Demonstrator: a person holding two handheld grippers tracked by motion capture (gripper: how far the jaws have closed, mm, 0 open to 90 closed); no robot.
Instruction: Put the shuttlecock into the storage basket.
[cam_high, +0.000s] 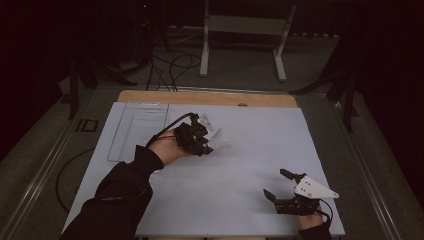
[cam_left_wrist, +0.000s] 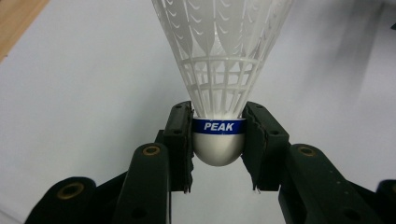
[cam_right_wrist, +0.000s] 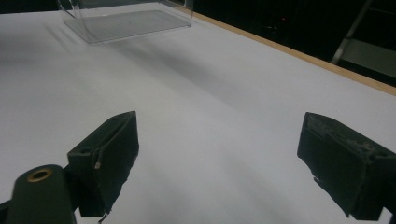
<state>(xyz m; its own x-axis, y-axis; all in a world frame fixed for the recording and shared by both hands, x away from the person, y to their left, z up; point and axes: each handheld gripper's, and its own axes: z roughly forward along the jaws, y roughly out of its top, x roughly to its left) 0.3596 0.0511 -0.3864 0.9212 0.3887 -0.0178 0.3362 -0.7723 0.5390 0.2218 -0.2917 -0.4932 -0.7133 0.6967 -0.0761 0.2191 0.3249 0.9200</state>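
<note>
The left gripper view is where you get the good detail: the shuttlecock (cam_left_wrist: 218, 93) sits with its rounded white cork base pinched between the two black fingers (cam_left_wrist: 180, 140), and there's a blue band around the base reading "PEAK". The white plastic skirt flares up and away from the camera. From the high view it's just a pale blur sticking out of the left gripper (cam_high: 196, 137), so no lettering there, but you do see it's held up off the counter, near the middle, a bit toward the left.

The right gripper view has its own fingers (cam_right_wrist: 109, 156) spread wide apart with nothing between them, just white surface, and the clear tray (cam_right_wrist: 126, 18) at the far end. In the high view the right gripper (cam_high: 280, 186) sits low near the front right corner, well apart from the left one, with its grey three-cornered plate on top.

Left arm comes in from the bottom in a dark sleeve (cam_high: 117, 192), angled up and to the right, wrist bent, cable looping off the gripper.

The counter (cam_high: 240, 165) is a white sheet over a wooden top, with the wood showing along the far edge. The tray (cam_high: 140, 127) lies at the back left. The room is dark, with cables on the floor and a white frame stand (cam_high: 245, 37) behind.
</note>
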